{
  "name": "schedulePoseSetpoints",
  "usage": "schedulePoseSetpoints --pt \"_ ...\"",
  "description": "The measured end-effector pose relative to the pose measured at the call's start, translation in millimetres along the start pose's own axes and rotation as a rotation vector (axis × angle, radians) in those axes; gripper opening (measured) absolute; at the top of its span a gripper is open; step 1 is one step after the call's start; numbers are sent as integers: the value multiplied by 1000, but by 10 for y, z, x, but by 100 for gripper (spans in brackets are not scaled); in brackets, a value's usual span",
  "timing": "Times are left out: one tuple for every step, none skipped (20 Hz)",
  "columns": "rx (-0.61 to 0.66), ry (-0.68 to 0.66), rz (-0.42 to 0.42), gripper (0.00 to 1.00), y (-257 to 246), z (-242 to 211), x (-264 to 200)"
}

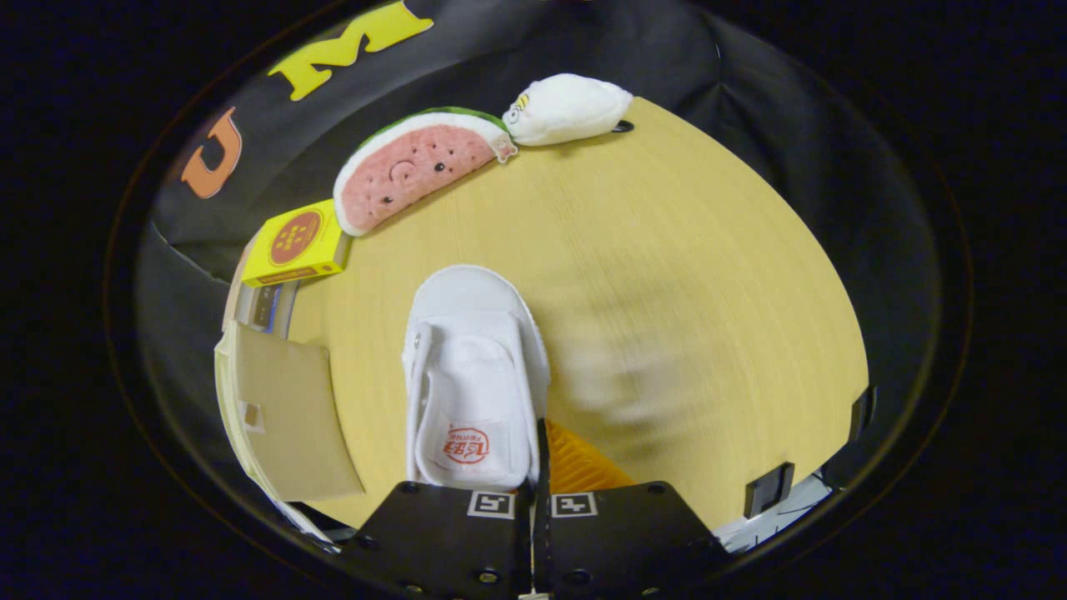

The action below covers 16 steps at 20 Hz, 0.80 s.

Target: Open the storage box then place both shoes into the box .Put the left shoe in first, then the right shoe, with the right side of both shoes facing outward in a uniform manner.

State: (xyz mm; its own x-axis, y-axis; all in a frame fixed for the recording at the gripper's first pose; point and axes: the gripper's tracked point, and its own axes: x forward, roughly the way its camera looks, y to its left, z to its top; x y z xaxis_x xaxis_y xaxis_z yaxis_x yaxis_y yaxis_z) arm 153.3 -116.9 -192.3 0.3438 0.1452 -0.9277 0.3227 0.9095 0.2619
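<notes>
Between tongs [540, 479]: white canvas shoe [473, 375] pinched at collar, over wood-grain table [708, 292].

Shoe [473, 375] heel hidden behind hand-held gripper [533, 492]; table [667, 317] blurred.

Gripper [539, 467]: fingers drawn close together, clamped on the white shoe [475, 375].

The two fingers stood side by side with only a thin slit left between them, their bodies running forward in parallel. The shoe's heel-side wall sat pinched in that slit, with the shoe body lying mostly ahead of the left finger and its toe pointing away. The gripper was held above the table [683, 275], angled down toward it. No hand or sleeve could be made out.
</notes>
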Motion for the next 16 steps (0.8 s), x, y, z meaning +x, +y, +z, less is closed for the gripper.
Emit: schedulePoseSetpoints --pt "-12 -10 -3 1 86 -12 -106" --pt "-29 -24 -10 1 184 -16 -207" --pt "-49 -40 -16 1 315 -35 -328" --pt "-70 -51 -12 1 462 -49 -427" --pt "-87 -61 -4 1 618 -77 -520" --pt "-106 -70 10 1 813 -110 -628" --pt "-118 -78 23 1 987 -144 -716" --pt "-135 -86 37 1 1194 -186 -801" --pt "-155 -90 45 1 1387 -220 -870" --pt "-175 -95 48 1 1543 -254 -923" --pt "-197 -102 49 1 1743 -296 -984" --pt "-217 -112 50 1 1921 -325 -1023" --pt "-238 -119 54 1 2103 -368 -1053" --pt "-249 -122 60 1 2256 -409 -1067" --pt "-253 -120 70 1 2431 -470 -1059" --pt "-258 -113 83 1 2611 -529 -1031"
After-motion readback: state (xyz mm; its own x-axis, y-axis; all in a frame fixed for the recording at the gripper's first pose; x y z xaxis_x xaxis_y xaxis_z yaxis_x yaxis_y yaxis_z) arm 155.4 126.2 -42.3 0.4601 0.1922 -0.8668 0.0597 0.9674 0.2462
